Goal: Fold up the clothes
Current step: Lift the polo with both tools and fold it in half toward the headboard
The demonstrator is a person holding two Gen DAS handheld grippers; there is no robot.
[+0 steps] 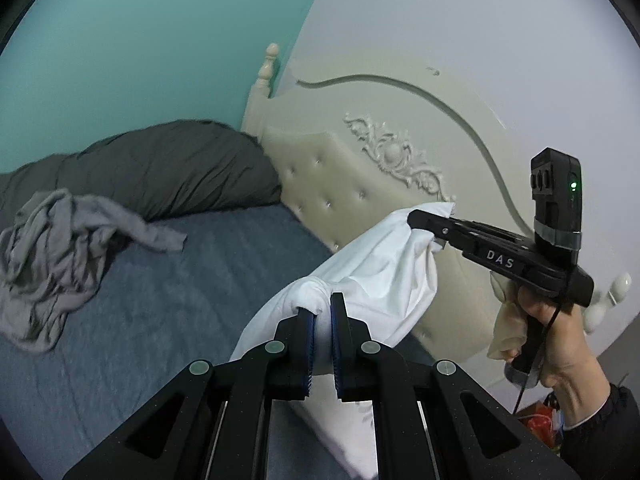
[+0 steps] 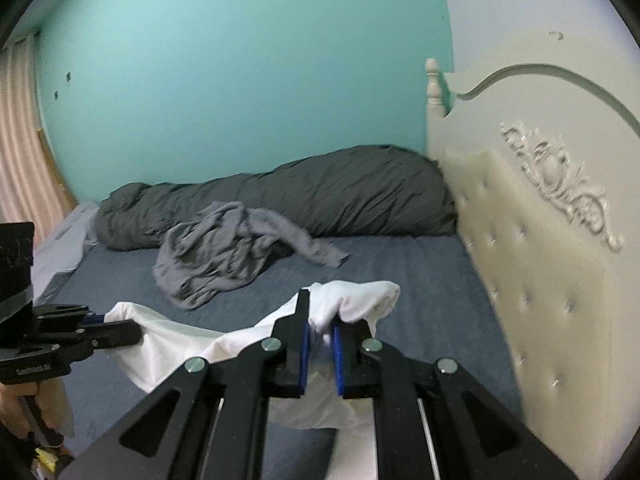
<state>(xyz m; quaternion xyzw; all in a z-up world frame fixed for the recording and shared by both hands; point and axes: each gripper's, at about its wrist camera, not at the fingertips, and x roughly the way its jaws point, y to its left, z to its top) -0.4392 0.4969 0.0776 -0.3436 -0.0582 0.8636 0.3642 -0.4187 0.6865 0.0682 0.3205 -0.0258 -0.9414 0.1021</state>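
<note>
Clamping the white garment [image 1: 372, 268] in both grippers, we are holding it above the bed [image 1: 160, 300]: left gripper [image 1: 323, 312] pinching 1 bunched end, right gripper [image 1: 430, 226] the other; grey clothing [image 1: 48, 256] is lying left.

Ahead of the left gripper [image 1: 323, 314] and the right gripper [image 2: 320, 322], bare blue mattress [image 2: 400, 272] lies open up to the crumpled grey garment [image 2: 224, 252]. Behind that the rolled dark duvet [image 2: 320, 196] blocks the way along the teal wall [image 2: 240, 60]. To the right gripper's right, the tufted headboard [image 2: 540, 272] stands close. The white garment [image 2: 192, 344] stretched between both grippers bars the gap between them.
</note>
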